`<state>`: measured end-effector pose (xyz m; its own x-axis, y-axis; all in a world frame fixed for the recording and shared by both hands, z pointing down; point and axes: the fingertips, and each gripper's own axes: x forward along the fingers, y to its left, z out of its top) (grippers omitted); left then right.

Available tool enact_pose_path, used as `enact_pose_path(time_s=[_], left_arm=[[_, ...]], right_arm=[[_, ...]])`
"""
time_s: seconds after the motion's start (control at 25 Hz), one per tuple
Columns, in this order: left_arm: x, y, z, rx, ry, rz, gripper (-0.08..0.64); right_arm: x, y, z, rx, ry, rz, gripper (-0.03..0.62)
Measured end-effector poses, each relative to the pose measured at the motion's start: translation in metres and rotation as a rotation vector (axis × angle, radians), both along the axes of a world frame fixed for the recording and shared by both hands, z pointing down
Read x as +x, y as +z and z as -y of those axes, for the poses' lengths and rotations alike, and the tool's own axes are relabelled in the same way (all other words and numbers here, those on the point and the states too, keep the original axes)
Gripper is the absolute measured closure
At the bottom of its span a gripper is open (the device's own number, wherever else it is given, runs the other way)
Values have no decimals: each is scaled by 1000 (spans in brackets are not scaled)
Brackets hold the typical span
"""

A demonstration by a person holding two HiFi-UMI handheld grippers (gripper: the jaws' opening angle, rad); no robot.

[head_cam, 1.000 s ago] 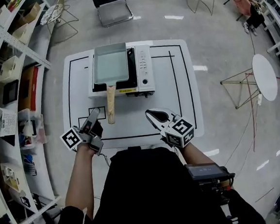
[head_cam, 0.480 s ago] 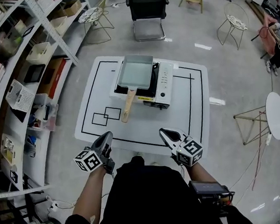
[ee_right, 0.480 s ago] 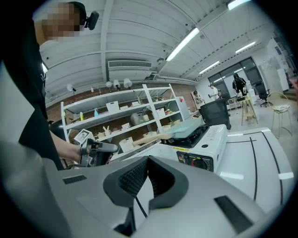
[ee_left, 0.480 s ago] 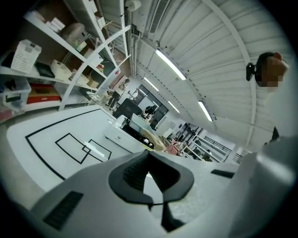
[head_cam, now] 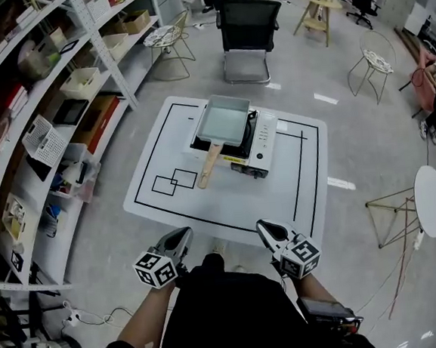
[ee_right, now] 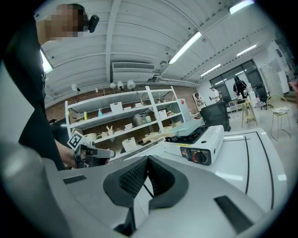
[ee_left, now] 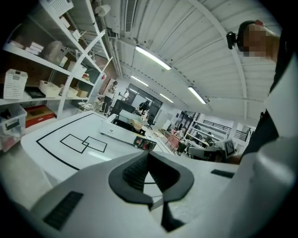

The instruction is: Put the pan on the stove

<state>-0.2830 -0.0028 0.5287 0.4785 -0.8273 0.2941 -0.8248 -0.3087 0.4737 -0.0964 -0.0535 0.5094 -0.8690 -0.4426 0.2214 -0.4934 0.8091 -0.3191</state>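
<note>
Noting the pan (head_cam: 225,122) seated on the stove (head_cam: 265,138), mid-table (head_cam: 305,194). I hold the left gripper (head_cam: 182,237) and right gripper (head_cam: 266,230) near its front edge, both fingers together, empty.

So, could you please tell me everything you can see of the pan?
The pan is rectangular and shallow, pale grey-green inside, apparently metal, and empty. It sits level on the white portable stove. Its light wooden handle juts toward the person, over the stove's front edge above the table. Nothing else touches it.
</note>
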Motion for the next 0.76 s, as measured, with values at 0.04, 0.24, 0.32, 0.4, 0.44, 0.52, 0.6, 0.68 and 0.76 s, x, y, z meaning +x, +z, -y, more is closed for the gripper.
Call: enact_pose_path(time_s=[0.04, 0.24, 0.32, 0.4, 0.44, 0.52, 0.6, 0.68, 0.76], left_arm=[[3, -1, -3, 3, 6, 12, 551], [17, 1, -13, 10, 34, 50, 551], [22, 1, -17, 10, 40, 57, 551], [25, 1, -18, 11, 42, 65, 551], [26, 1, -18, 11, 44, 67, 551], [28, 1, -19, 11, 47, 71, 551], [30, 0, -21, 11, 49, 73, 551], [32, -2, -22, 13, 52, 75, 551], [33, -3, -23, 16, 55, 77, 551]], right_arm=[[1, -1, -4, -1, 1, 2, 568], [4, 1, -16, 5, 0, 14, 568], [6, 3, -22, 3, -2, 16, 568], [8, 3, -24, 2, 0, 21, 568], [8, 3, -25, 1, 1, 23, 568], [10, 5, -28, 0, 2, 22, 568], [12, 6, -31, 1, -1, 18, 568], [13, 5, -32, 5, -1, 17, 568], [13, 4, -34, 7, -1, 17, 568]])
